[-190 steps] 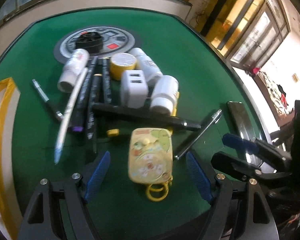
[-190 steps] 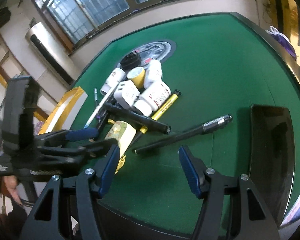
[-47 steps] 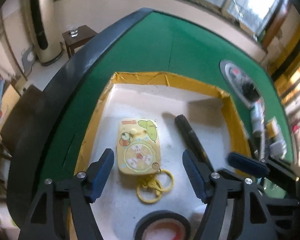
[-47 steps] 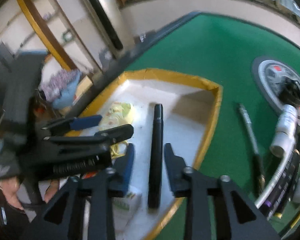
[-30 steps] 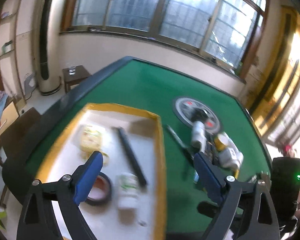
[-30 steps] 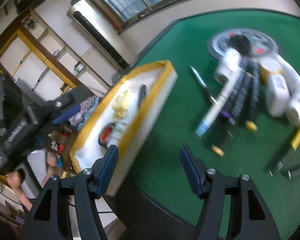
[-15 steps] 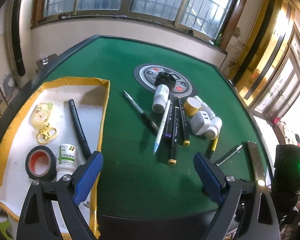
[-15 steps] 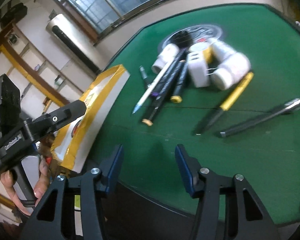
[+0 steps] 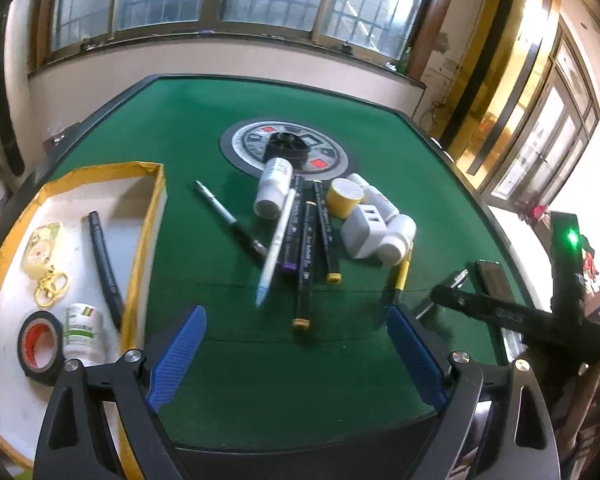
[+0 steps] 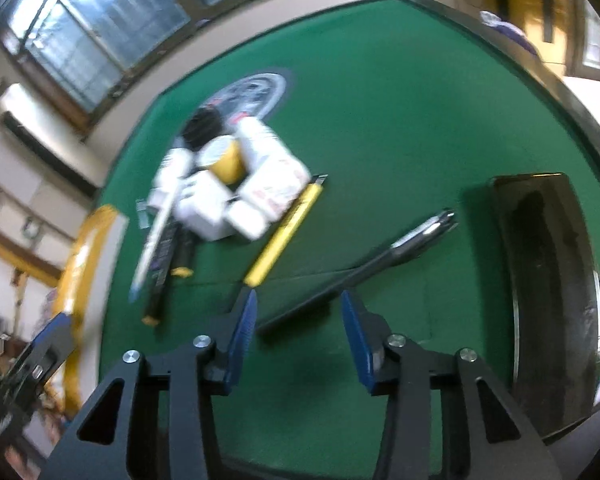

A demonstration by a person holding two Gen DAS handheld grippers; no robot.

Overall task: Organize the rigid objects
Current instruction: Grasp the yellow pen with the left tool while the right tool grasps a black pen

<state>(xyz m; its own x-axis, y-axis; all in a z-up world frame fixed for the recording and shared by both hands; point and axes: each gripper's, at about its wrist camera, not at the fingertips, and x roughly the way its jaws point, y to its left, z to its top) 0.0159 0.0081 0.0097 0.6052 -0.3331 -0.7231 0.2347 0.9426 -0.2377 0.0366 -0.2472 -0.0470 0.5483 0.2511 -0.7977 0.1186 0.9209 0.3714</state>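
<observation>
Left wrist view: left tool [image 9: 296, 350] released, jaws wide, nothing between them, above the green table [image 9: 380, 152]. Tray [image 9: 140, 248] at left, cut off by the frame edge, holds a keychain toy [image 9: 40, 246], black pen [image 9: 104, 264], tape roll [image 9: 40, 346] and small bottle [image 9: 82, 332]. Pile mid-table: white bottle [image 9: 274, 190], markers [image 9: 306, 248], white pen [image 9: 278, 242], yellow tape roll [image 9: 344, 196], charger block [image 9: 362, 228], yellow pen [image 9: 402, 270] half hidden behind a second bottle [image 9: 396, 236]. Right tool seen side-on as a dark arm; it covers the metal pen [image 9: 458, 278].

Right wrist view: motion-blurred, pile smeared, labels unreadable. Right tool [image 10: 298, 326] jaws have just been closing, part-open; dark metal pen [image 10: 364, 270] lies just ahead, its near end between the pads [image 10: 244, 320], not pinched. Dark tray-like object [image 10: 548, 280] at right, unclear.
</observation>
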